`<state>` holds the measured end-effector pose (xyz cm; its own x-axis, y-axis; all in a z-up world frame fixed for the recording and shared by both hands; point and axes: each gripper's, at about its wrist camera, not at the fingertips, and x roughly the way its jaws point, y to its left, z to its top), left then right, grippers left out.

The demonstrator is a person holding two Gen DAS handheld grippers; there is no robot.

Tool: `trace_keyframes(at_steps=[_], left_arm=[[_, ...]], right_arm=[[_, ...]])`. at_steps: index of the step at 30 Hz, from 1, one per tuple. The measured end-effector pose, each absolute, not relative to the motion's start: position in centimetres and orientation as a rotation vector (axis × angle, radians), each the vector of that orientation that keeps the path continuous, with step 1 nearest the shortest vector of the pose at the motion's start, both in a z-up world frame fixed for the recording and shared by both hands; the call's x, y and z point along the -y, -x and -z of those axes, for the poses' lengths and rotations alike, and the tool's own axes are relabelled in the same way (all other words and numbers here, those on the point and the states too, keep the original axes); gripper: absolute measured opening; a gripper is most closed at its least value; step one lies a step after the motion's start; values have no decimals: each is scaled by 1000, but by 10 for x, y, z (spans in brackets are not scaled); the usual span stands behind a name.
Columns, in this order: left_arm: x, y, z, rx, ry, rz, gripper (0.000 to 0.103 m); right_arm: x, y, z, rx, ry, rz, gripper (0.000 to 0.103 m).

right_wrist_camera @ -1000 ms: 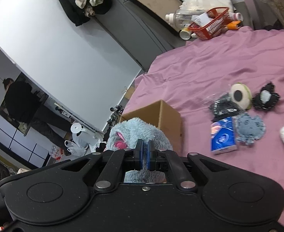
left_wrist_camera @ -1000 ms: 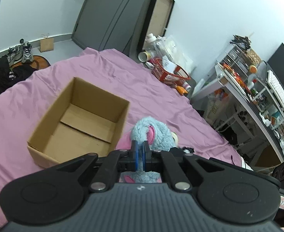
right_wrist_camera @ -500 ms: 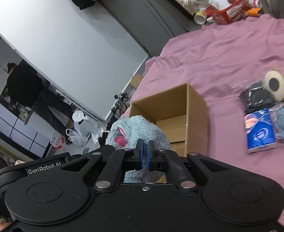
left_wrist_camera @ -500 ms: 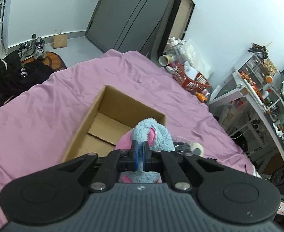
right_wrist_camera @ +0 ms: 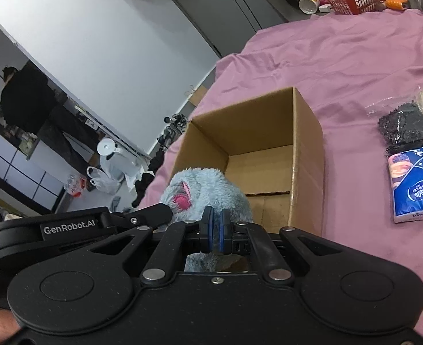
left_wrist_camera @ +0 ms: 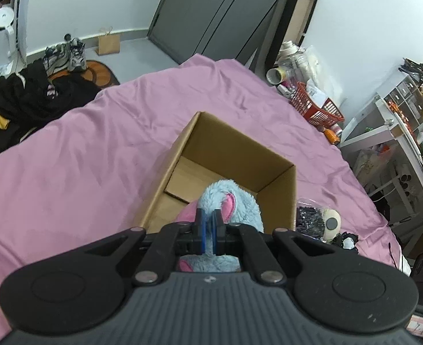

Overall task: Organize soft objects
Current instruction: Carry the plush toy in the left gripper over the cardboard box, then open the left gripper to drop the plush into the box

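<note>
Together, both grippers' fingers [left_wrist_camera: 208, 224] [right_wrist_camera: 215, 228] pinch the blue plush toy [left_wrist_camera: 234, 204] above the cardboard box [left_wrist_camera: 277, 189].

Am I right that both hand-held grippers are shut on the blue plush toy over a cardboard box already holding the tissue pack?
Not quite. Both the left hand-held gripper and right hand-held gripper are shut on the blue plush toy over the cardboard box, but the right wrist view shows the tissue pack lying on the purple bedsheet beside the box.
</note>
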<state>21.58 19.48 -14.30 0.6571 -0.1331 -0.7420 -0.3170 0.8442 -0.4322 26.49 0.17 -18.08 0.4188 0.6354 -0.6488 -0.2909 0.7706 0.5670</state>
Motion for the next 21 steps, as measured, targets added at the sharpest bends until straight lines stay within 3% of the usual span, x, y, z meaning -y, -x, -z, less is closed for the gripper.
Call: trace_keyframes(at_steps=[4, 5, 9, 12, 14, 17, 19, 21], left_arm=[[-192, -221, 143, -880, 534, -149, 5], [-188, -222, 140, -882, 500, -167, 7], [-177, -223, 133, -912, 468, -166, 12], [-171, -222, 126, -939, 437, -194, 26], [-167, -218, 119, -934, 413, -205, 45], [-161, -213, 107, -917, 400, -229, 65], [-157, -211, 101, -920, 383, -270, 74], [-153, -208, 96, -920, 370, -305, 76]], right_arm=[[-1, -265, 186, -1016, -375, -570, 15], [2, -264, 185, -1018, -375, -564, 27], [13, -256, 171, -985, -371, -564, 48], [22, -251, 161, -960, -369, -573, 54], [30, -248, 155, -951, -365, -559, 63], [42, -244, 147, -926, -347, -531, 77], [52, -241, 141, -919, -349, -515, 83], [60, -237, 135, -899, -332, -501, 88]])
